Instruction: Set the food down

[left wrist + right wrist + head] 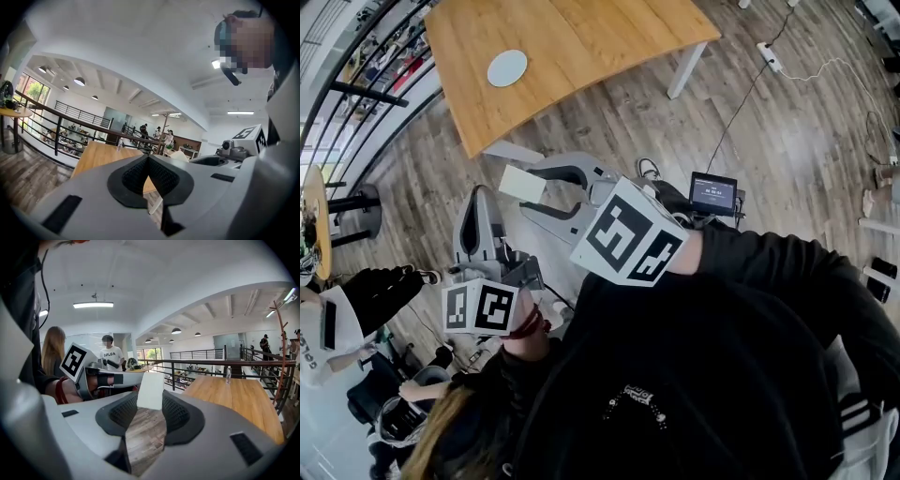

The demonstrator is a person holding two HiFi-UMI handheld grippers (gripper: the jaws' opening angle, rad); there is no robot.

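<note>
In the head view my right gripper [528, 194] is shut on the food [522, 183], a flat pale cream slab held over the wooden floor. The same slab stands upright between the black pads [180, 416] in the right gripper view [151, 390]. My left gripper [481, 197] hangs lower left of it, and in its own view [149, 174] the pads meet with nothing between them. A white plate [507, 67] lies on the wooden table [581, 47] farther ahead. The table also shows in the left gripper view [98, 154] and the right gripper view [234, 397].
A small screen device [713, 194] stands on the floor to the right, with a power strip [769, 56] and cables beyond it. Black railings [366, 94] run along the left. A bottle [228, 375] stands on the table. A person in a white shirt [111, 357] stands at the back.
</note>
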